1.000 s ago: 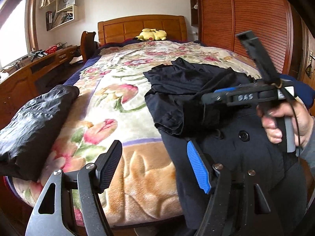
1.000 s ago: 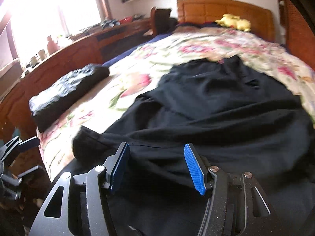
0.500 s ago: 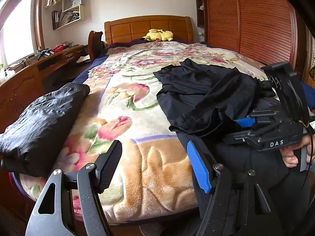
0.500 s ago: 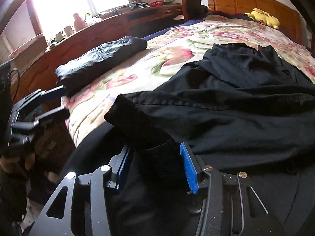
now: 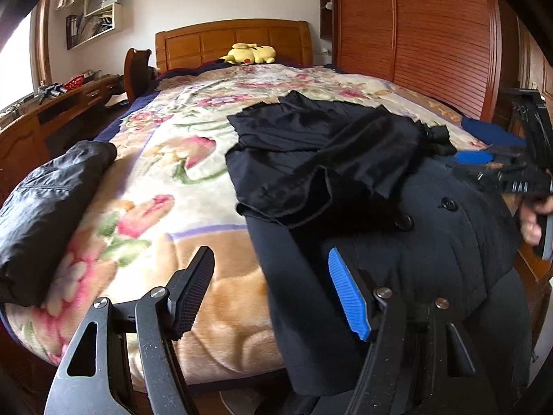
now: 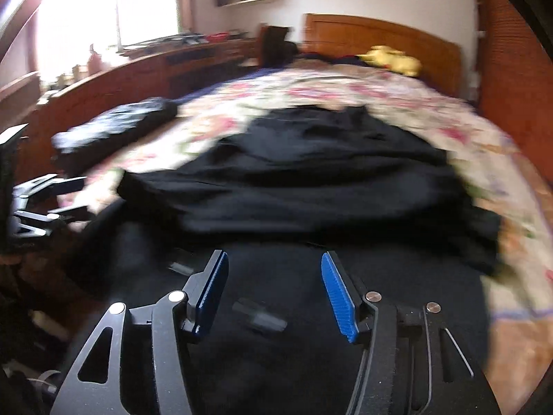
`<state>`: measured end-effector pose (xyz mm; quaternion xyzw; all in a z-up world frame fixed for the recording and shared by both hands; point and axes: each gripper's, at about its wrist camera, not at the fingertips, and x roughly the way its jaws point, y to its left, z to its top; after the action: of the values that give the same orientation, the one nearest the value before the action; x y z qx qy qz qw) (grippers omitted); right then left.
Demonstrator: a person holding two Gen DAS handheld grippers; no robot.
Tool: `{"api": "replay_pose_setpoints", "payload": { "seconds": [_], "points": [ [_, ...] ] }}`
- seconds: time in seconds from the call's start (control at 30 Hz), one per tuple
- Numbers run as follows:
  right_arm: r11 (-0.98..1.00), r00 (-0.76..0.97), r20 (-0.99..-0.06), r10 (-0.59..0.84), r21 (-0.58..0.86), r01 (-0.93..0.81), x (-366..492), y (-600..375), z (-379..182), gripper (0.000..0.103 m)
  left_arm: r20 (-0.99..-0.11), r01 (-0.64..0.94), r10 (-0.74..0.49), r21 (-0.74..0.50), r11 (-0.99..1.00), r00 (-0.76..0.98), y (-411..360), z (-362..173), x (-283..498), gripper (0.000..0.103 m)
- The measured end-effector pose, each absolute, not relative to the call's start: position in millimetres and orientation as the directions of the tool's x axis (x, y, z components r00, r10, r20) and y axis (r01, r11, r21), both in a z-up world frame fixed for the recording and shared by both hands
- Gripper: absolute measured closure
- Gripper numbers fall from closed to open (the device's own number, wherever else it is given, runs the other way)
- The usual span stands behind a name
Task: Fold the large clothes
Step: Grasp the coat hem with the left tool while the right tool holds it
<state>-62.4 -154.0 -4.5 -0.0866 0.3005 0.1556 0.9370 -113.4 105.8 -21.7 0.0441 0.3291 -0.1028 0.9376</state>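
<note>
A large dark navy coat point(image 5: 408, 242) with round buttons lies over the foot of the bed, with black cloth point(image 5: 321, 152) bunched on its upper part. It also fills the right wrist view point(image 6: 311, 180), which is blurred. My left gripper point(image 5: 269, 290) is open and empty above the coat's left edge. My right gripper point(image 6: 273, 294) is open and empty just over the coat. It shows in the left wrist view point(image 5: 490, 166) at the coat's right side.
A floral blanket point(image 5: 179, 159) covers the bed. A folded black jacket point(image 5: 45, 200) lies at the bed's left edge. A yellow plush toy point(image 5: 250, 53) sits by the headboard. A wooden desk point(image 5: 52, 110) runs along the left, a wooden wardrobe point(image 5: 414, 34) on the right.
My right gripper has let go of the dark fold it held half a second ago, opened, and moved right. The black cloth now lies bunched on the coat. The left gripper stayed open.
</note>
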Motion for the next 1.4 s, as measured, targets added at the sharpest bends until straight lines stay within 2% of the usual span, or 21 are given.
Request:
{"api": "replay_pose_setpoints", "payload": {
  "seconds": [0.13, 0.2, 0.27, 0.5, 0.73, 0.77, 0.8, 0.83, 0.9, 0.93, 0.97, 1.1, 1.23, 1.4],
  "points": [
    [0.982, 0.79, -0.602, 0.115, -0.053, -0.184, -68, -225, -13, 0.044, -0.64, 0.234, -0.186, -0.01, 0.972, 0.745, 104, -32, -111, 0.034],
    [0.991, 0.786, -0.614, 0.071, -0.048, -0.127, -72, -252, -18, 0.044, -0.648, 0.237, -0.198, -0.027, 0.971, 0.735, 105, -37, -110, 0.044],
    [0.996, 0.777, -0.629, 0.035, -0.043, -0.079, -74, -274, -25, 0.044, -0.656, 0.236, -0.198, -0.032, 0.971, 0.728, 105, -42, -111, 0.049],
    [0.997, 0.744, -0.666, 0.051, -0.012, -0.08, -84, -288, -53, 0.044, -0.668, 0.229, -0.189, -0.029, 0.973, 0.72, 109, -48, -118, 0.062],
    [0.987, 0.722, -0.686, 0.091, -0.033, -0.155, -107, -295, -55, 0.044, -0.672, 0.231, -0.187, -0.025, 0.973, 0.716, 112, -52, -125, 0.062],
    [0.986, 0.72, -0.688, 0.093, -0.037, -0.163, -107, -295, -57, 0.044, -0.672, 0.231, -0.188, -0.025, 0.973, 0.716, 112, -52, -125, 0.066],
    [0.986, 0.72, -0.687, 0.099, -0.033, -0.166, -107, -295, -57, 0.046, -0.674, 0.235, -0.194, -0.032, 0.972, 0.713, 111, -52, -125, 0.075],
    [0.984, 0.718, -0.687, 0.114, -0.022, -0.177, -105, -296, -57, 0.054, -0.675, 0.234, -0.193, -0.031, 0.972, 0.713, 110, -52, -124, 0.078],
    [0.981, 0.722, -0.68, 0.128, -0.019, -0.192, -107, -295, -55, 0.076, -0.678, 0.244, -0.202, -0.035, 0.969, 0.706, 109, -51, -124, 0.089],
    [0.979, 0.724, -0.676, 0.141, -0.013, -0.203, -109, -295, -55, 0.092, -0.678, 0.245, -0.2, -0.031, 0.969, 0.707, 108, -50, -125, 0.092],
    [0.978, 0.724, -0.673, 0.152, -0.006, -0.211, -116, -297, -53, 0.097, -0.677, 0.249, -0.203, -0.03, 0.968, 0.707, 108, -48, -126, 0.096],
    [0.98, 0.768, -0.623, 0.148, -0.01, -0.197, -130, -297, -43, 0.099, -0.652, 0.257, -0.199, -0.005, 0.966, 0.732, 103, -35, -133, 0.099],
    [0.979, 0.829, -0.529, 0.181, 0.022, -0.201, -149, -305, -13, 0.1, -0.587, 0.265, -0.209, 0.011, 0.964, 0.782, 98, -6, -146, 0.099],
    [0.972, 0.875, -0.438, 0.208, -0.005, -0.233, -173, -303, 28, 0.1, -0.503, 0.289, -0.239, 0.023, 0.957, 0.83, 93, 36, -162, 0.099]
  ]
}}
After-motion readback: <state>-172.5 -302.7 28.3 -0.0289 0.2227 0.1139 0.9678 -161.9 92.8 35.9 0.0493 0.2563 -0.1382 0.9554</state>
